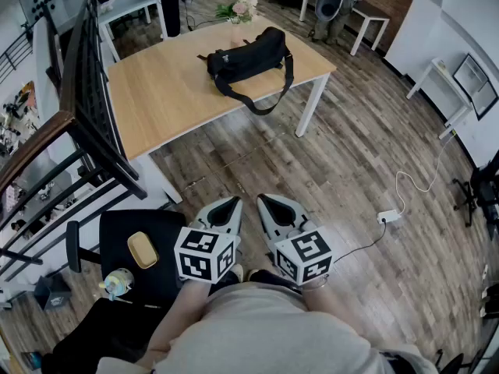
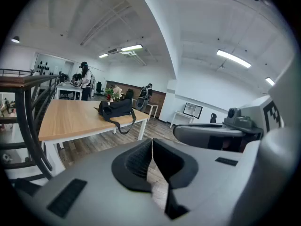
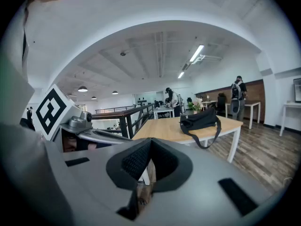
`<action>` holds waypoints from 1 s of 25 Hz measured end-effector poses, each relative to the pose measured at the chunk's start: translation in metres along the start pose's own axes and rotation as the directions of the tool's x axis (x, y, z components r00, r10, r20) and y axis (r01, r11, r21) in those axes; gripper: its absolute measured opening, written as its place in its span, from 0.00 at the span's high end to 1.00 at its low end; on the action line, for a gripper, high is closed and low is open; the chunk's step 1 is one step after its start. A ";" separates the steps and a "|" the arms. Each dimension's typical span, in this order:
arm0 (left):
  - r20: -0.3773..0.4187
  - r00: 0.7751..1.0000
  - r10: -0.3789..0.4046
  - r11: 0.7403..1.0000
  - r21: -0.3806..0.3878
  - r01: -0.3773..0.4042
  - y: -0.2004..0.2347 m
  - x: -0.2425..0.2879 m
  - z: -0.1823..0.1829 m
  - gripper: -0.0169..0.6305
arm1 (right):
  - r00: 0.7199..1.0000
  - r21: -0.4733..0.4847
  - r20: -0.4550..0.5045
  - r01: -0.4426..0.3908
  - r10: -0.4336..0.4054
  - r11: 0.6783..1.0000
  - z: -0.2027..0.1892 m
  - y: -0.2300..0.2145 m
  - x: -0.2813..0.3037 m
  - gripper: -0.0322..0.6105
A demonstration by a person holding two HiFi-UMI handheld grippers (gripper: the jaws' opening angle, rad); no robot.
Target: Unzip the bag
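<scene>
A black bag (image 1: 248, 57) lies on the far part of a light wooden table (image 1: 168, 92), its strap (image 1: 269, 100) hanging over the near edge. It also shows far off as the bag (image 2: 115, 108) in the left gripper view and the bag (image 3: 199, 120) in the right gripper view. My left gripper (image 1: 228, 206) and right gripper (image 1: 267, 203) are held side by side close to my body, over the floor, well short of the table. Both are shut with nothing between the jaws.
A dark stair railing (image 1: 86, 115) runs along the left beside the table. A black chair (image 1: 132, 255) with a yellow object and a bottle stands at lower left. A white power strip and cable (image 1: 387, 216) lie on the wood floor at right. Flowers (image 1: 240, 10) stand behind the bag.
</scene>
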State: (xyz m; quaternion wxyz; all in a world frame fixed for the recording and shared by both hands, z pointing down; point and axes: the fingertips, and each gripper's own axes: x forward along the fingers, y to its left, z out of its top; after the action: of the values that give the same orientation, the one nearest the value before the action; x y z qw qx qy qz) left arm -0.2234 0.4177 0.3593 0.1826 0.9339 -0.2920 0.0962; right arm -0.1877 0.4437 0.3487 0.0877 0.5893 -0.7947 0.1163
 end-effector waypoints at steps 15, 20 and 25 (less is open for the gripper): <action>0.069 0.996 0.059 0.998 -0.034 -0.057 0.020 -0.006 0.008 0.94 | 0.999 0.028 0.016 0.030 -0.031 0.999 0.001 -0.014 -0.002 0.94; 0.137 0.990 0.034 0.999 -0.043 -0.028 0.028 -0.011 0.020 0.93 | 0.998 0.039 0.038 0.038 -0.039 0.999 0.002 -0.007 0.001 0.94; 0.172 0.983 -0.063 0.995 -0.072 0.076 0.028 -0.009 0.020 0.94 | 0.997 0.058 0.024 0.076 -0.078 0.995 -0.010 -0.004 0.003 0.94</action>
State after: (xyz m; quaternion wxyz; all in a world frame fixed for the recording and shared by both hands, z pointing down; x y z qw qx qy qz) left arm -0.2451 0.3934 0.3465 0.1966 0.9405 -0.2772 -0.0014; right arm -0.1852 0.4425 0.3592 0.0649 0.6231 -0.7688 0.1279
